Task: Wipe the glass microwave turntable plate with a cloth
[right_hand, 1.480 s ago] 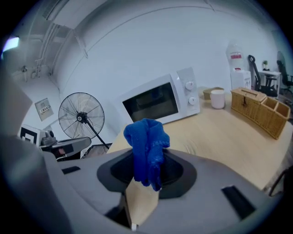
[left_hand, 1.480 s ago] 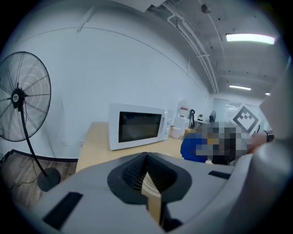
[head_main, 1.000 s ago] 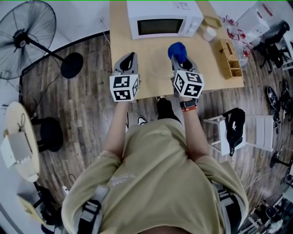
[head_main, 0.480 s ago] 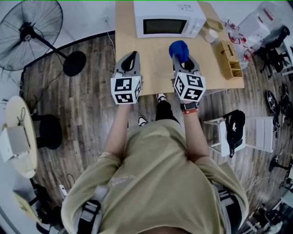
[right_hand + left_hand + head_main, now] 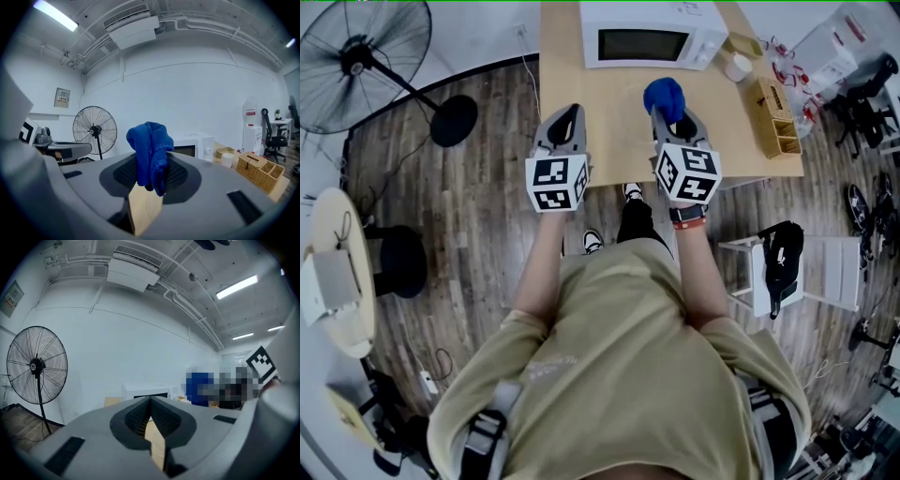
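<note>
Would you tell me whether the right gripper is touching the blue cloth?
Touching: the right gripper view shows the right gripper shut on the blue cloth.

Both forearms stretch out toward 12 o'clock, roughly parallel and well apart. The left gripper (image 5: 565,118), at about 11 o'clock from the chest, has its jaws pressed together with nothing between them. The right gripper (image 5: 675,119), at about 1 o'clock and level with it, clamps a blue cloth (image 5: 664,97), which bunches above the jaw tips.
</note>
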Demonstrator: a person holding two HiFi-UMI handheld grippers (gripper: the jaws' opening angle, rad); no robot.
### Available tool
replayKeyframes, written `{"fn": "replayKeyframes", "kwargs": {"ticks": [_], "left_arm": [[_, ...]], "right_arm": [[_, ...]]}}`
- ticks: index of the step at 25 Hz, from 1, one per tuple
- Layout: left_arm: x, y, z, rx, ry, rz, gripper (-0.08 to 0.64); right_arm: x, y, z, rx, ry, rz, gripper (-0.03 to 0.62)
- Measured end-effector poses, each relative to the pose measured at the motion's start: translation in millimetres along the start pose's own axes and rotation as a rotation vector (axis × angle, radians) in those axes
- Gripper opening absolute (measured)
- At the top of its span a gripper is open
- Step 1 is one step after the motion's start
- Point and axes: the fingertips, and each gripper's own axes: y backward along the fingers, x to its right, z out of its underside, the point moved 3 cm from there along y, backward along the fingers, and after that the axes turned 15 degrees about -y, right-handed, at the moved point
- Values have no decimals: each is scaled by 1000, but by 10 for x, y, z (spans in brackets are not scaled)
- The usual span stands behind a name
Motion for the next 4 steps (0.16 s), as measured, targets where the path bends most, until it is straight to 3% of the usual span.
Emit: {"fn": "replayKeyframes", "kwargs": {"ticks": [4], "left_arm": [[-127,18,215,-34,17,-25,18]], "right_arm": [[-80,-125,27,-25,23,-36,137]]}}
